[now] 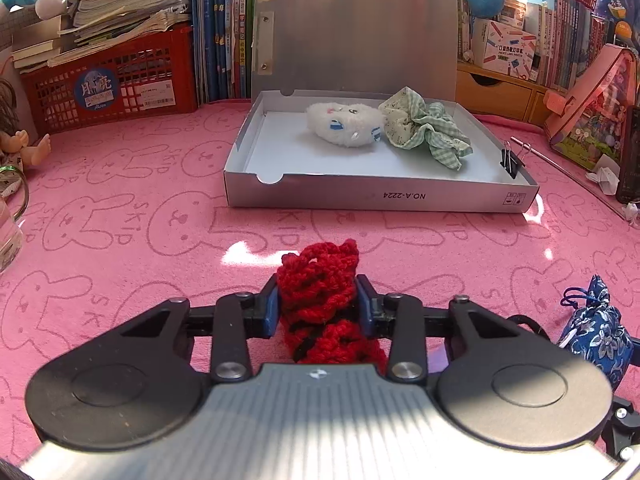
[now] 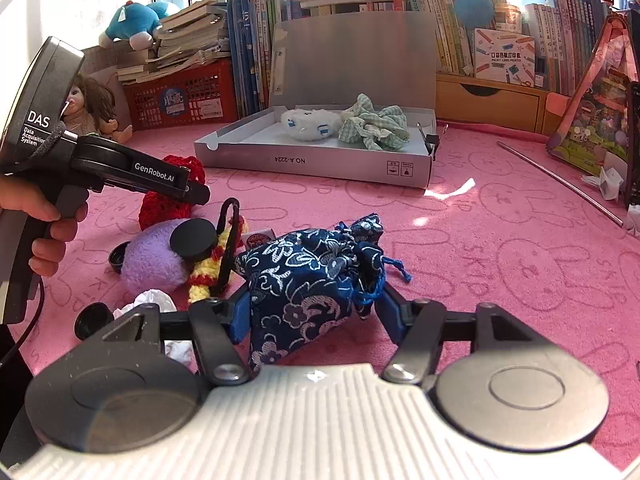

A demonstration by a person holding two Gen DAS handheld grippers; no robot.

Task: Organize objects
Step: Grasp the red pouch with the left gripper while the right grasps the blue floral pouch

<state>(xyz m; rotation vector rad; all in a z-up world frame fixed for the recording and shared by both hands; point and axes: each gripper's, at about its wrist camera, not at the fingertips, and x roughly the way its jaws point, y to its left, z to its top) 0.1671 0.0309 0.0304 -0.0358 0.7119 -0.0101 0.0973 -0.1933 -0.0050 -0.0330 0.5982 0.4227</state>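
A pink bunny cloth covers the table. Toward its back edge sits an open grey box with a white fluffy toy and a green checked cloth inside. Near the front edge, the left gripper squeezes a red knitted thing. The right gripper has a blue flowery pouch between its fingers; both touch it.

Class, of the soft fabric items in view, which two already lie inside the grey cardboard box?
The white fluffy plush toy and the green gingham cloth scrunchie; the other fabric items lie outside it.
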